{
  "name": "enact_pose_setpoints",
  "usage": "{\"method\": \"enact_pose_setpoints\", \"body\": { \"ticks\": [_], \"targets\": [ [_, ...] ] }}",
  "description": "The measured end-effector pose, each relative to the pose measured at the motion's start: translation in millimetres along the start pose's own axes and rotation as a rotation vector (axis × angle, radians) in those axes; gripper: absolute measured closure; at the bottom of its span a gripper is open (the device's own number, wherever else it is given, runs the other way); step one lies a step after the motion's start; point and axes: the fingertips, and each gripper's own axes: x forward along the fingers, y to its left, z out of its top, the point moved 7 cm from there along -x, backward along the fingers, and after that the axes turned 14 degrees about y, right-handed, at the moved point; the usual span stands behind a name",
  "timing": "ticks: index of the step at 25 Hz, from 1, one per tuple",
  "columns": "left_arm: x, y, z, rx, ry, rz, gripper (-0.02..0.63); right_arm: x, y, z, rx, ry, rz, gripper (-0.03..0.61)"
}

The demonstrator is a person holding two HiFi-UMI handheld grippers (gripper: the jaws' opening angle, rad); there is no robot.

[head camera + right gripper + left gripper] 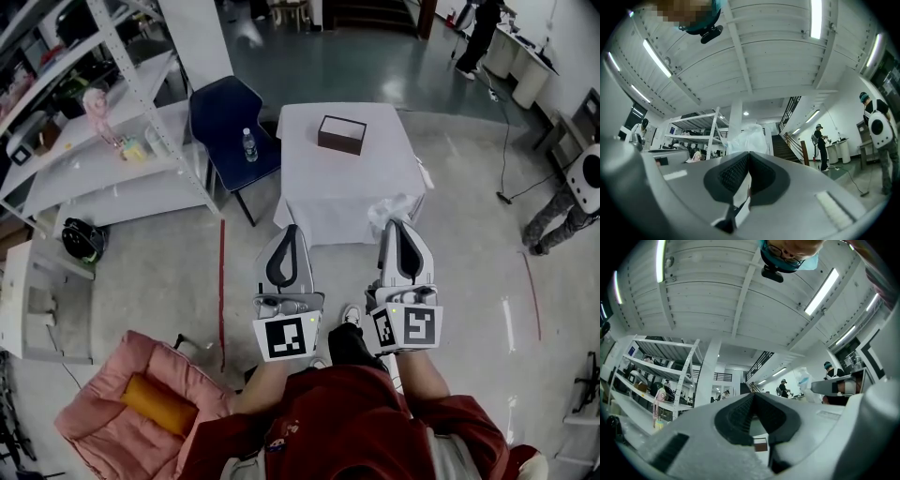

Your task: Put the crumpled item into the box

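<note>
A dark brown open box stands on a table under a white cloth, toward its far side. It also shows through the gap below the left jaws as the box. My right gripper is shut on a crumpled white item, held in the air before the table's near right corner. In the right gripper view the crumpled item sticks up past the right gripper. My left gripper is shut and holds nothing, level with the right one; the left gripper has its jaw tips touching.
A blue chair with a water bottle on its seat stands left of the table. White shelving fills the far left. A pink cushion lies on the floor at lower left. A person stands far back right.
</note>
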Motion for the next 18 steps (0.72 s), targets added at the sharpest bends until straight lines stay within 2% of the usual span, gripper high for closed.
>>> {"method": "enact_pose_setpoints", "body": {
  "ticks": [10, 13, 18],
  "targets": [
    [97, -10, -4, 0.024, 0.012, -0.004, 0.611, 80, -60, 0, 0.028, -0.002, -0.009, 0.574],
    [126, -15, -7, 0.066, -0.007, -0.015, 0.611, 103, -79, 0, 0.036, 0.001, -0.01, 0.574],
    [174, -28, -9, 0.045, 0.022, -0.023, 0.611, 138, -107, -1, 0.021, 0.004, -0.021, 0.575]
  ]
}}
